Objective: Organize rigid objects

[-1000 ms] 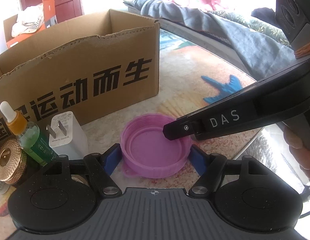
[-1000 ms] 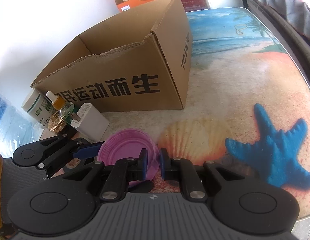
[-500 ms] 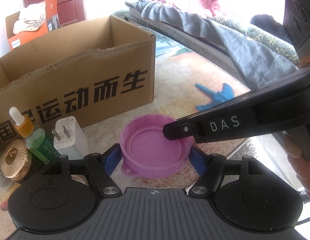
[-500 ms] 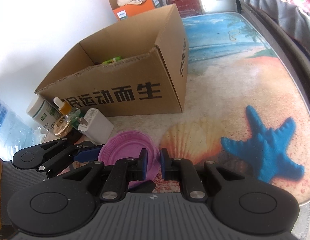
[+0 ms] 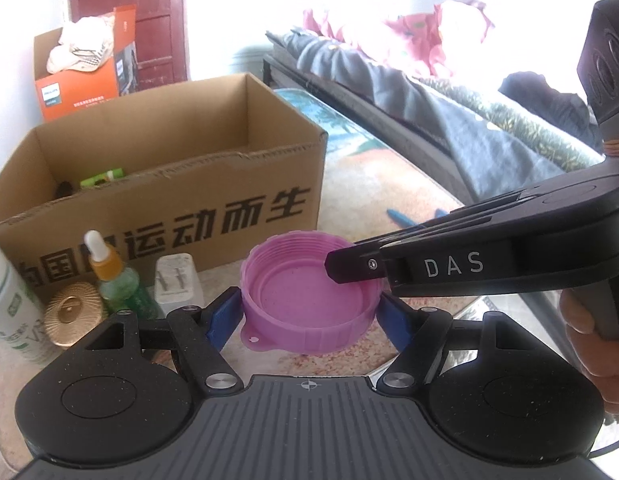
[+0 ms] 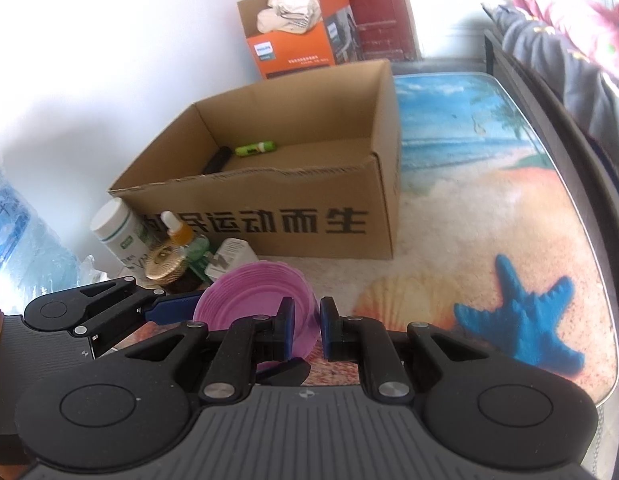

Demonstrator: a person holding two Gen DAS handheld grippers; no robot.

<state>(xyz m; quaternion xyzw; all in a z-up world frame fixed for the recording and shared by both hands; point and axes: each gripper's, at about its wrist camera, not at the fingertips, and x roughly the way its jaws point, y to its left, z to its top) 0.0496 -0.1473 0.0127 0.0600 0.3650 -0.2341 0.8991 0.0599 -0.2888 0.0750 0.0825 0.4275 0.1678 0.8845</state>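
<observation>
The cardboard box (image 6: 269, 184), printed 运动而生, stands open-topped at the table's (image 6: 489, 216) far left edge, directly beyond both grippers. Behind it an orange carton (image 6: 293, 50) reads PHILIPS. The pink lid (image 5: 309, 300) sits open side up, above the near edge, short of the box. The left gripper (image 5: 309, 316) clasps its sides; the right gripper (image 6: 307, 332), marked DAS, pinches its rim.

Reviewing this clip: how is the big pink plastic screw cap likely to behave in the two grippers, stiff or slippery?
The pink ribbed plastic screw cap probably stays stiff: its round shape holds between the left gripper pads. The ribbed wall likely resists slipping. The right gripper pinches only the thin rim, so it may pivot there.
</observation>
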